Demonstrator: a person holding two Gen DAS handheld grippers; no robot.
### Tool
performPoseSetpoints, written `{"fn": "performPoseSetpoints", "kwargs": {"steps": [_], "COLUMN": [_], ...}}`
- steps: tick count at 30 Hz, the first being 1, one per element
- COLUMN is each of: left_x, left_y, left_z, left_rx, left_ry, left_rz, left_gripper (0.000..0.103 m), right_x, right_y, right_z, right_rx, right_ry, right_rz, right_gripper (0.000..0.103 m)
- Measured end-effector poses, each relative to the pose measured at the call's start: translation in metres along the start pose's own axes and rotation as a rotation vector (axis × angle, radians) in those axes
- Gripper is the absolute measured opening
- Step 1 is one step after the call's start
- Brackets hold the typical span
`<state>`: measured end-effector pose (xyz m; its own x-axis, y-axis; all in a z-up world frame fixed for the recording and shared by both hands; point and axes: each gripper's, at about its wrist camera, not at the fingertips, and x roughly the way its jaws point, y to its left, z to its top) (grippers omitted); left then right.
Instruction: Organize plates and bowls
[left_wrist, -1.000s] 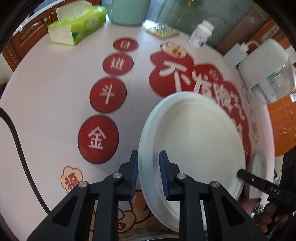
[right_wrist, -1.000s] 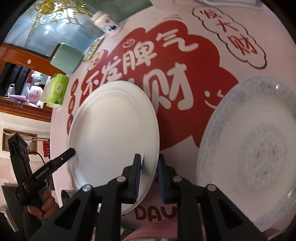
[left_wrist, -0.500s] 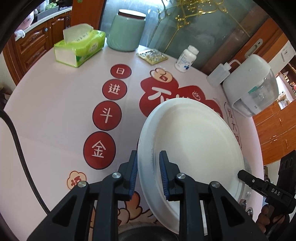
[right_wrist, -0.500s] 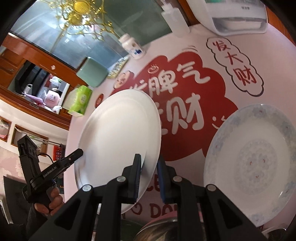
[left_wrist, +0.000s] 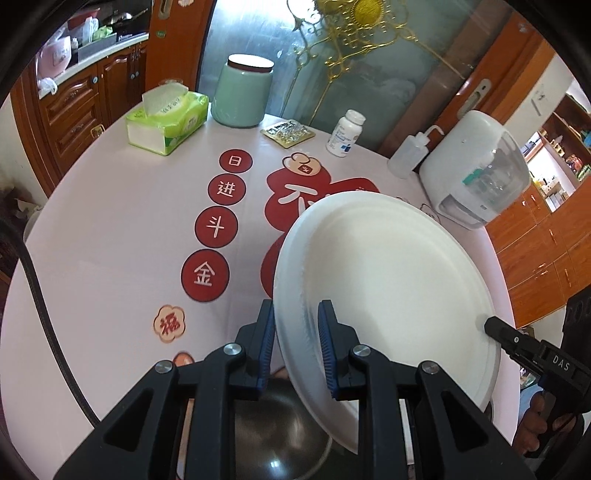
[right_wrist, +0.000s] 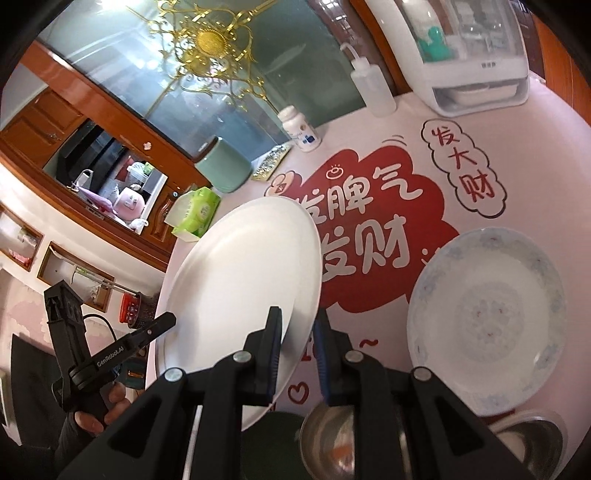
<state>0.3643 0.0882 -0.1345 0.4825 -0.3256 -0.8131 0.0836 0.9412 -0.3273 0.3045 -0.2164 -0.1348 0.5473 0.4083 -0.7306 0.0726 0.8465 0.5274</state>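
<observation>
A plain white plate (left_wrist: 388, 280) is held in the air over the round table, gripped at opposite rims by both grippers. My left gripper (left_wrist: 295, 339) is shut on its near rim. My right gripper (right_wrist: 297, 350) is shut on the other rim of the same plate (right_wrist: 240, 280). The right gripper's tip also shows in the left wrist view (left_wrist: 495, 326). A blue-patterned plate (right_wrist: 487, 332) lies flat on the table at the right. A steel bowl (left_wrist: 273, 432) sits below the left gripper. Steel bowls (right_wrist: 332, 439) show beneath the right gripper.
At the back of the pink tablecloth (left_wrist: 110, 229) stand a green tissue pack (left_wrist: 166, 122), a mint jar (left_wrist: 242, 94), a foil pill sheet (left_wrist: 288, 133), a white pill bottle (left_wrist: 345, 133), a squeeze bottle (left_wrist: 410, 155) and a white appliance (left_wrist: 472, 173).
Both grippers have lifted the white plate higher above the table and drawn it back toward the near edge. The steel bowls have come into view below.
</observation>
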Motion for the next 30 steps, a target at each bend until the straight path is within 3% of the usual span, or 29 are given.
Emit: {"fn": "performPoseSetpoints", "kwargs": {"steps": [18, 30], "left_x": [-0.091, -0.112], "left_y": [-0.045, -0.091], "left_z": [-0.073, -0.156], "left_rx": [0.086, 0.126], "left_ry": [-0.077, -0.02], "left_rz": [-0.042, -0.06], "left_gripper": [0.021, 0.021], "right_x": [-0.102, -0.173], "right_y": [0.013, -0.014], "right_z": [-0.078, -0.147], "right_rx": [-0.076, -0.094], "right_ry": [-0.091, -0.119], "right_rz": [-0.065, -0.15], "right_gripper": [0.017, 0.017]}}
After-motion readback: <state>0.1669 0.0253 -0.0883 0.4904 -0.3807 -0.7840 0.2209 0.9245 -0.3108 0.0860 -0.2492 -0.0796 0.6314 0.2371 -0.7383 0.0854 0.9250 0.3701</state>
